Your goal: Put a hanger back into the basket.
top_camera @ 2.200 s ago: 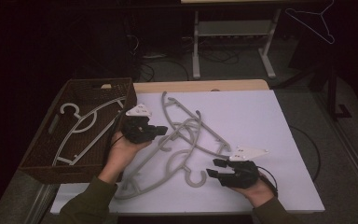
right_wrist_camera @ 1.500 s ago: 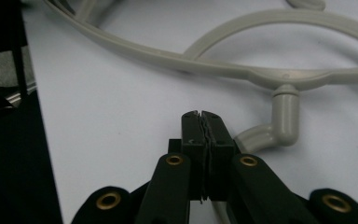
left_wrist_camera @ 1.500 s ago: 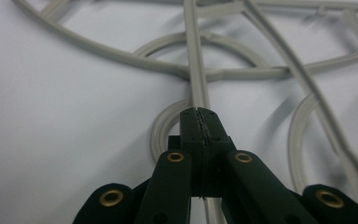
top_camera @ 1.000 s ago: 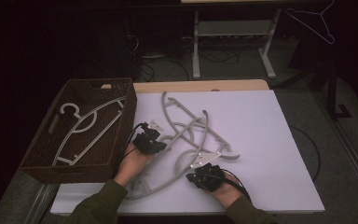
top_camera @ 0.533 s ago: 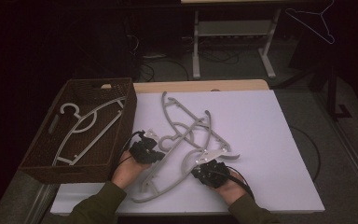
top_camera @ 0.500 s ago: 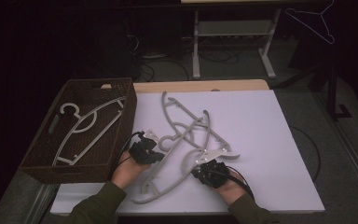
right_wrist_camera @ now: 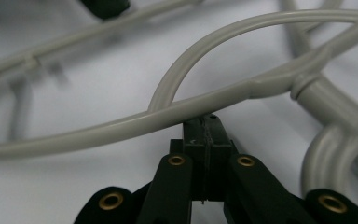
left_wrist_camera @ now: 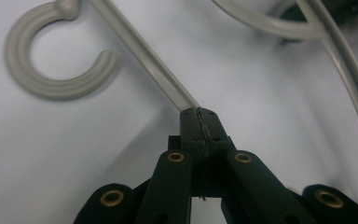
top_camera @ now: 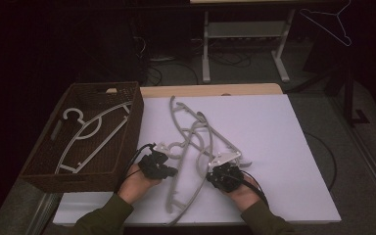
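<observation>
Grasping step, by the look of it: left gripper [top_camera: 157, 166] clamped shut on a thin bar of the nearest grey hanger [top_camera: 188, 183], right gripper [top_camera: 225, 176] closed against another rod of the tangle (whether actually pinching it, cannot tell). Hangers [top_camera: 196, 134] heaped near the bench's front edge, beside the wicker basket [top_camera: 127, 142] at the left edge. Next, likely: lifting one free, unhooking without dragging the rest. Smooth moulded plastic, rounded rods, C-shaped hook [left_wrist_camera: 51, 60]; white matte bench [top_camera: 284, 147].

Grey hangers [top_camera: 194, 142] on a white table [top_camera: 274, 147]; dark brown woven basket [top_camera: 127, 142]; black grippers [top_camera: 157, 165].
</observation>
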